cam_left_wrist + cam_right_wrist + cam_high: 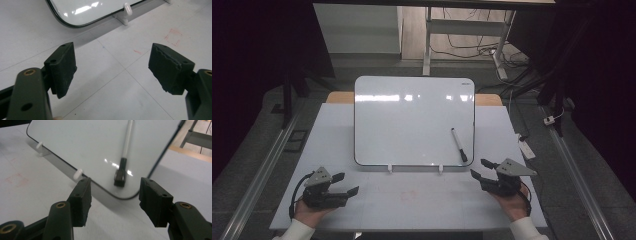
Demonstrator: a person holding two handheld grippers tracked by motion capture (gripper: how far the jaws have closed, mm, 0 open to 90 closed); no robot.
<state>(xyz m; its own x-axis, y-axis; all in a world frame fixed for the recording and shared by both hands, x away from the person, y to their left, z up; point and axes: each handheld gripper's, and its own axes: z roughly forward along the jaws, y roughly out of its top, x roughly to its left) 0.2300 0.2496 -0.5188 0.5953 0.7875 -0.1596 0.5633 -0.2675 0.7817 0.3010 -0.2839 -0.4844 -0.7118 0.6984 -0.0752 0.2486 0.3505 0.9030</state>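
1. Nearest the camera in the high view, two hands in white sleeves are coming in from the bottom edge, each one holding a black two-jaw gripper low over the white table (412,200).
2. The left gripper (346,183) is sitting near the table's front left corner, pointing to the right across the bare surface; its jaws are standing wide apart with nothing between them. In the left gripper view (112,67), only white tabletop and some faint red marks (172,37) are lying beyond the pads.
3. The right gripper (480,168) is sitting near the front right, its jaws apart and empty, pointing toward the lower right corner of the whiteboard (412,120). In the right gripper view (115,197), the jaws are framing the end of the marker without touching it.
4. The marker (459,145), white-bodied with a black cap, is lying on the whiteboard's lower right part, cap end toward the board's bottom edge, just beyond the right gripper's tips and well apart from the left gripper.
5. The whiteboard is leaning back at the middle of the table, its lower edge resting on two small white pegs (389,168).
6. Farther off, a table frame and loose cables (462,50) are lying on the floor.
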